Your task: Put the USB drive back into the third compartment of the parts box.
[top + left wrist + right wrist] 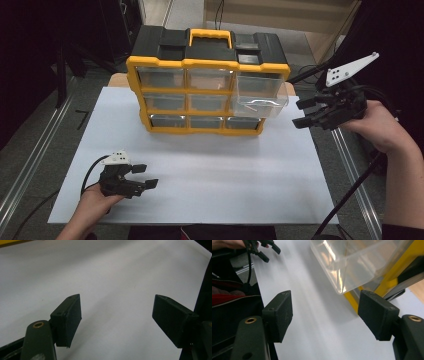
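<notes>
A yellow and black organiser (207, 65) with clear drawers stands at the back of the white sheet (200, 165). Its top right drawer (262, 95) is pulled out and juts toward me. My right gripper (297, 114) hovers just right of that drawer, open, with nothing between its jaws. In the right gripper view the gripper (325, 312) sits below the clear drawer (352, 262) and beside the yellow frame (397, 267). My left gripper (147, 176) rests at the front left of the sheet, open and empty. Its jaws (116, 315) stand wide over the bare white sheet (112, 270).
Metal rails run along the left (30, 165) and right (350, 165) sides of the table. Cables trail from both grippers. The floor around is dark. In the right gripper view, the far-off left gripper (270, 254) and a red zipped fabric (227, 296) appear at the left.
</notes>
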Motion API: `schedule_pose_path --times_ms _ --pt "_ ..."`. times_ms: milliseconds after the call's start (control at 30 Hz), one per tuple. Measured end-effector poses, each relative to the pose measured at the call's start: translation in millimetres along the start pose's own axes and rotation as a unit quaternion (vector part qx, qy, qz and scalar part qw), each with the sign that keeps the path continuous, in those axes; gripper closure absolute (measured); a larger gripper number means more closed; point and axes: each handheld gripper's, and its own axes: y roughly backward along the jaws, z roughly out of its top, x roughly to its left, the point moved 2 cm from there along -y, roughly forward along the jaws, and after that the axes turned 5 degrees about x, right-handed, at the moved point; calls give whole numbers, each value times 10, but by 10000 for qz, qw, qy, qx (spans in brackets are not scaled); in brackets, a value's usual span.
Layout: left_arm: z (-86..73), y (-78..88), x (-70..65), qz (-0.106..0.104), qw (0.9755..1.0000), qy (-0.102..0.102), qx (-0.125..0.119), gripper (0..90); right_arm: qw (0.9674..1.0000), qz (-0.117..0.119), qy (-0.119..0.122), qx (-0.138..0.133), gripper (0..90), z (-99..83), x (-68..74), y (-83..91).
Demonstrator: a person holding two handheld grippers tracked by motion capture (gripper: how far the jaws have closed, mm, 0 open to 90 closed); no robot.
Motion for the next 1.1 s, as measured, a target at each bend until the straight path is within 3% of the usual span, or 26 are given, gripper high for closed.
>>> schedule_pose_path --times_ms 367,633,800,1100 --pt "-1 6 2 18 10000 -2 -14 249 9996 93 -275 7 268 -246 7 -369" --pt "-1 9 3 16 10000 -10 -9 249 9994 73 -329 -24 273 -384 22 -580" --pt "-1 11 2 17 10000 -5 -25 249 9992 -39 -385 96 288 -471 25 -736" --pt "-1 10 1 15 10000 3 -23 249 9982 172 -561 80 288 -582 71 -1022"
